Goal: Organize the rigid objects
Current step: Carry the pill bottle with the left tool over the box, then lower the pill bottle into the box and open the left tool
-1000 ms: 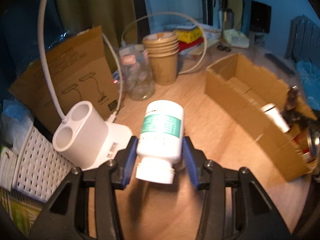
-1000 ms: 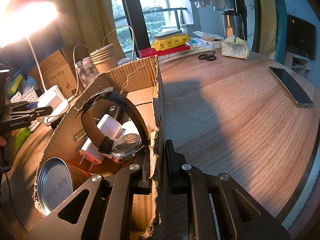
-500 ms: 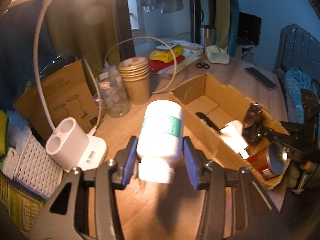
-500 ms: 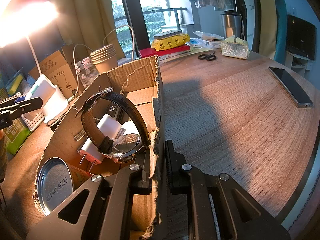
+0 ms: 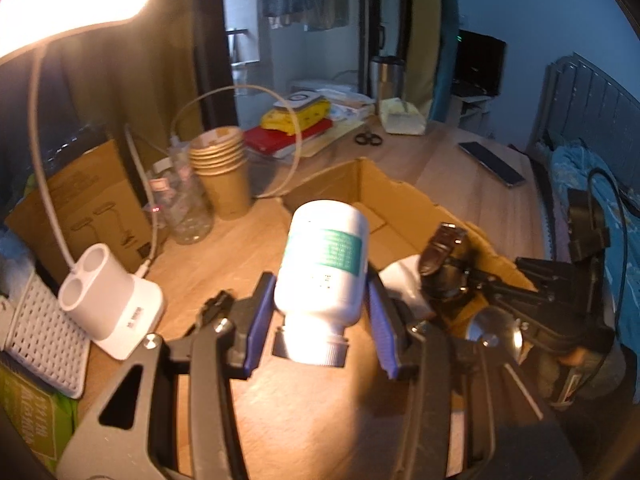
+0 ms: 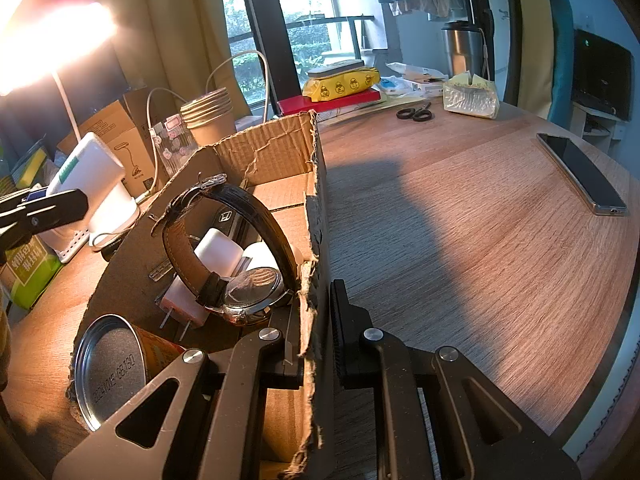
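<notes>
Pill bottle: white plastic pill bottle [image 5: 324, 264] with a teal-green label, ribbed cap end facing the camera, base pointing away toward the box. Label print is too blurry to read.
Left gripper: the left gripper [image 5: 322, 316] has its blue-padded jaws clamped on the bottle's sides just above the cap, holding it up off the table [image 5: 304, 412], right at the near edge of the box.
Right gripper: the right gripper [image 6: 316, 344] has its jaws pinched shut on the cardboard box [image 6: 264, 152] wall, one on each side of the torn edge.
Box contents: a wristwatch [image 6: 236, 260] with a dark strap, a white plug adapter [image 6: 208, 276] and a tin can [image 6: 116, 364] lying on its side, bottom toward the camera.
Hard to see: from the left wrist view the bottle blocks most of the box interior, and lamp glare washes out the cap. In the right wrist view only the bottle's end and a strip of label show; the lamp base sits behind it.
Background: paper cups [image 5: 222, 168], a phone [image 6: 580, 172] and scissors [image 6: 414, 114] further out on the table.
</notes>
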The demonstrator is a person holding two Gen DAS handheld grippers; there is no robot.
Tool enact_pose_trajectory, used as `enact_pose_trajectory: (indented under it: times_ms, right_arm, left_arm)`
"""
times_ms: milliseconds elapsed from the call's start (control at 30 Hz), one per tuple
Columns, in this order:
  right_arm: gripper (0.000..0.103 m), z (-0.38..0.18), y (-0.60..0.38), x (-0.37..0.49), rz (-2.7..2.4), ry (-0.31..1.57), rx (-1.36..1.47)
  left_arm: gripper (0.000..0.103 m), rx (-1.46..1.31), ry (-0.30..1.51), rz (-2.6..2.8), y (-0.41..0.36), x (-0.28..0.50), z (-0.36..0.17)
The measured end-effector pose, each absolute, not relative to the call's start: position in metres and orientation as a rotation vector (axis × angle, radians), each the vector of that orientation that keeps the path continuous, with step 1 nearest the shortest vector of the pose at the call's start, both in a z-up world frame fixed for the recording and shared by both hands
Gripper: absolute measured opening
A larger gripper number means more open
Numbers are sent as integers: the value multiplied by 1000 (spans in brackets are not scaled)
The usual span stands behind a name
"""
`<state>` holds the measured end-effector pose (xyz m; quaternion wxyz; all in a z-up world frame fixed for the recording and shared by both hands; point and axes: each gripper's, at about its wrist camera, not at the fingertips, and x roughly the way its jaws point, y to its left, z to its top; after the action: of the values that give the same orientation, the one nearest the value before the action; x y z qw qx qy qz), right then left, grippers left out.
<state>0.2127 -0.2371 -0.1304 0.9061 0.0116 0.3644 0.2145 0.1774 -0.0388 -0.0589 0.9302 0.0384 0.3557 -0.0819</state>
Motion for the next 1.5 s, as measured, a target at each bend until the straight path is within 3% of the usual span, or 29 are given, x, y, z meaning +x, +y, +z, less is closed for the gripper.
enact_pose_trajectory:
  times_ms: [1000,1500]
  right_arm:
    - [13,-130,-237,213,443,753,24]
    - [13,-130,-237,213,443,753,24]
  left_arm:
    - [46,157,745,-247,-93,221,-72]
    - [46,82,806,-292,-83,239,-84]
